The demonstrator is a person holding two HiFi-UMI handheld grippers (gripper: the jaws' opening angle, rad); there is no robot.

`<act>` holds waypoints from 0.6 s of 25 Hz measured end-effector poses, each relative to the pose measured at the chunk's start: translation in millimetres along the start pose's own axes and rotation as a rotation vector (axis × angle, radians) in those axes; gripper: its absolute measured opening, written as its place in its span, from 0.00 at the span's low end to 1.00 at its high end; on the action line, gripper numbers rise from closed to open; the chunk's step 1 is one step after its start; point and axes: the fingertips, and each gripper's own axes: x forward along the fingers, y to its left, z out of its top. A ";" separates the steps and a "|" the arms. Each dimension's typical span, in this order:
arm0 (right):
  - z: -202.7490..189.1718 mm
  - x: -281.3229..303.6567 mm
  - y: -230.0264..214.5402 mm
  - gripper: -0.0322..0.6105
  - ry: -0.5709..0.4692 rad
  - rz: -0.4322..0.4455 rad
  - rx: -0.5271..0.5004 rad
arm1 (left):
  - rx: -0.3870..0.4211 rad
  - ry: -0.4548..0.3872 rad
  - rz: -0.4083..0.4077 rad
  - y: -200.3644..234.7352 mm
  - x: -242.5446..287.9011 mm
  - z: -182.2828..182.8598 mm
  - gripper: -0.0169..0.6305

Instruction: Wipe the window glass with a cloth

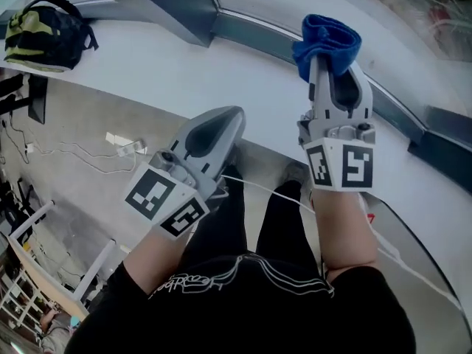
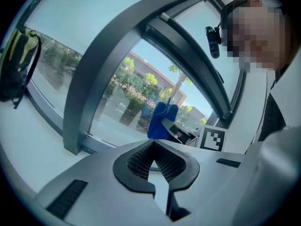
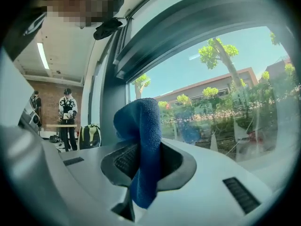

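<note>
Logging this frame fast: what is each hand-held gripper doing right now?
Left hand-held gripper: closed, nothing between the jaws.
Right hand-held gripper: closed on the blue cloth.

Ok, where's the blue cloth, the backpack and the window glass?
blue cloth (image 1: pixel 328 43), head view, on its bunched top.
backpack (image 1: pixel 40 32), head view, middle of its body.
window glass (image 3: pixel 225 107), right gripper view, middle of the pane.

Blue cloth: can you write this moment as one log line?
right tongs: shut on blue cloth, near window glass | left tongs: shut, empty
</note>
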 end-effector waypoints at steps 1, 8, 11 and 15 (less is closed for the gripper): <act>-2.4 12.4 17.6 0.15 -0.001 0.015 0.006 | 0.002 -0.003 0.011 12.4 -9.9 5.4 0.04; -18.4 94.2 102.3 0.15 -0.007 0.049 0.005 | 0.005 -0.033 0.069 89.4 -67.1 39.2 0.04; -25.4 122.2 117.8 0.15 -0.009 0.039 -0.008 | -0.005 -0.033 0.092 114.1 -87.1 40.3 0.04; -40.7 154.9 120.0 0.15 0.018 0.000 -0.007 | -0.025 -0.032 0.117 135.5 -106.2 36.3 0.04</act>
